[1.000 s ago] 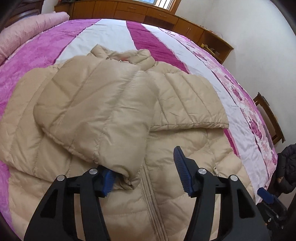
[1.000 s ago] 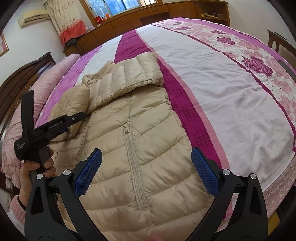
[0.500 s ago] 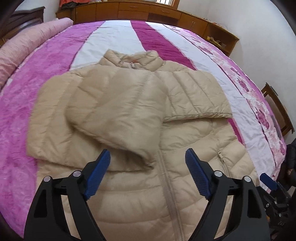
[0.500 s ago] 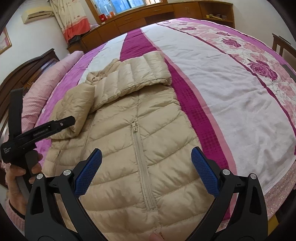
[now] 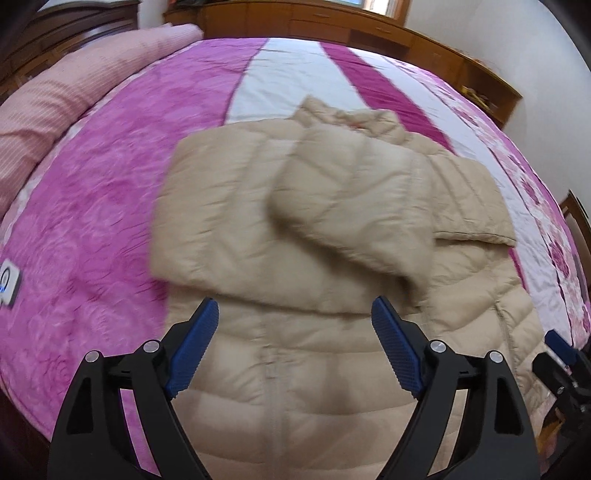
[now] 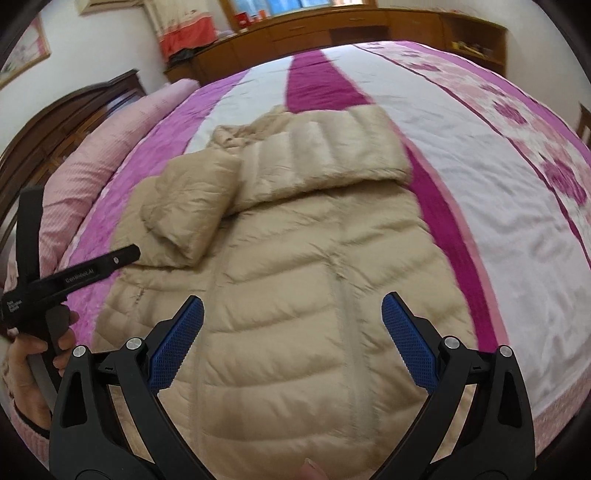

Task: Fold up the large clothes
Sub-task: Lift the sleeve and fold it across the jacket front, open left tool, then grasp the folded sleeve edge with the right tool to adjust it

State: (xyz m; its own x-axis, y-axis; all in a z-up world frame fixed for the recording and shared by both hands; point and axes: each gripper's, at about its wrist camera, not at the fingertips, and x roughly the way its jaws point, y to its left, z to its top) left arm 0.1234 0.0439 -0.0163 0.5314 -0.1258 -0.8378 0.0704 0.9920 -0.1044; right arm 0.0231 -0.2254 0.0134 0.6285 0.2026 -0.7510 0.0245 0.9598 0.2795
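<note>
A beige puffer jacket (image 5: 295,240) lies front up on the bed, zipper toward me, with both sleeves folded across its chest. My left gripper (image 5: 295,343) is open and empty, hovering above the jacket's lower body. In the right wrist view the same jacket (image 6: 295,277) fills the middle, the left sleeve (image 6: 192,210) and right sleeve (image 6: 325,158) folded inward. My right gripper (image 6: 291,339) is open and empty above the jacket's hem, near the zipper. The left gripper also shows at the left edge of the right wrist view (image 6: 74,277), held in a hand.
The bed has a pink, white and magenta striped cover (image 5: 92,229). A rolled pink quilt (image 5: 55,110) lies along the headboard side. Wooden cabinets (image 6: 332,33) line the far wall. A small white device (image 5: 9,286) lies on the cover at left. A chair (image 5: 580,221) stands at right.
My left gripper let go of the left sleeve, opened wide and drew back to the left. The sleeve now rests folded on the chest. My right gripper stayed open, shifting slightly.
</note>
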